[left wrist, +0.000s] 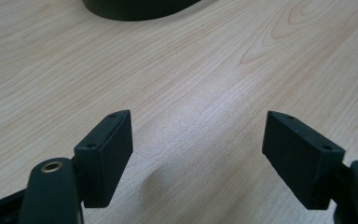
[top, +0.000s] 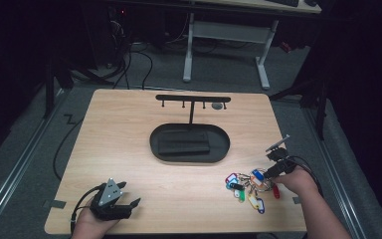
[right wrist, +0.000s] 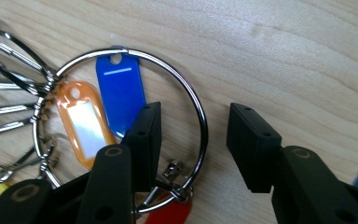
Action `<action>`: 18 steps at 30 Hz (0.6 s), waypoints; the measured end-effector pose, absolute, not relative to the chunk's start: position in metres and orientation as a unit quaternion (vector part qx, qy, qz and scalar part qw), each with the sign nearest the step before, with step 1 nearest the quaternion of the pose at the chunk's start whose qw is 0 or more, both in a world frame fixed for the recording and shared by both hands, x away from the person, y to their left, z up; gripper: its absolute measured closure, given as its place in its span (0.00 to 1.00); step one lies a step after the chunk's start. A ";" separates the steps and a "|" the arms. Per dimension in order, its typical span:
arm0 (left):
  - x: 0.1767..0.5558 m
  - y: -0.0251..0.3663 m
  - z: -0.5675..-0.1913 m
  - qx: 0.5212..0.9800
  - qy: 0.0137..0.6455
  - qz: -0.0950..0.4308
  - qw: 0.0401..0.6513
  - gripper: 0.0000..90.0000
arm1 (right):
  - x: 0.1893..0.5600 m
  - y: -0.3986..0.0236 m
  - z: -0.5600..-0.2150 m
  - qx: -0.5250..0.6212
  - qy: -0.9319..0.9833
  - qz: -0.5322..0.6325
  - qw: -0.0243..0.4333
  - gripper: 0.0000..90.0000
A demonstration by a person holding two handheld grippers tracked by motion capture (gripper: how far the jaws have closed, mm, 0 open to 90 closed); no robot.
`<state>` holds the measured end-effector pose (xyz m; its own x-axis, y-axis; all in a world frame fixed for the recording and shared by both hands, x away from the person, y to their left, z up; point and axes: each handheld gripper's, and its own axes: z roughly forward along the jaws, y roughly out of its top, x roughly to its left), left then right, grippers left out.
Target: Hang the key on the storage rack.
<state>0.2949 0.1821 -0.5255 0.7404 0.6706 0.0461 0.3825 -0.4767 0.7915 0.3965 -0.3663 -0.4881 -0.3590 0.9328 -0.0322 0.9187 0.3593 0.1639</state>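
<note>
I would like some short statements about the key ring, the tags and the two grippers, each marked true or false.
1. The right gripper has the wire of the key ring between its jaws. True; the pads do not press on it.
2. The blue tag hangs on the key ring. True.
3. The left gripper holds an orange tag. False: its jaws stand open over the bare table.
4. The keys lie inside the black tray. False: they lie on the table, right of the tray, near the front edge.
5. The orange tag lies beside the blue tag. True.
</note>
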 end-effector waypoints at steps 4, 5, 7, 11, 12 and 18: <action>0.293 0.183 -0.524 0.839 0.309 0.183 0.410 0.28 | 0.399 -0.364 -0.487 0.563 0.823 0.052 0.045 0.72; 0.293 0.184 -0.523 0.839 0.307 0.182 0.410 0.29 | 0.399 -0.363 -0.487 0.564 0.823 0.048 0.040 0.76; 0.293 0.184 -0.522 0.839 0.306 0.184 0.411 0.30 | 0.400 -0.360 -0.486 0.556 0.829 0.034 0.047 0.91; 0.293 0.184 -0.522 0.838 0.307 0.184 0.412 0.30 | 0.397 -0.351 -0.469 0.533 0.843 0.037 0.056 0.96; 0.293 0.184 -0.522 0.839 0.306 0.183 0.411 0.30 | 0.395 -0.348 -0.462 0.530 0.845 0.040 0.059 0.96; 0.291 0.185 -0.522 0.840 0.300 0.184 0.414 0.31 | 0.380 -0.333 -0.434 0.509 0.856 0.056 0.075 0.97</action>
<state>0.2910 0.1848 -0.5221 0.7520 0.6564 0.0601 0.3522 -0.4773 0.8051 0.3802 -0.3330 -0.4342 -0.4711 0.8792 -0.0712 0.8626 0.4761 0.1714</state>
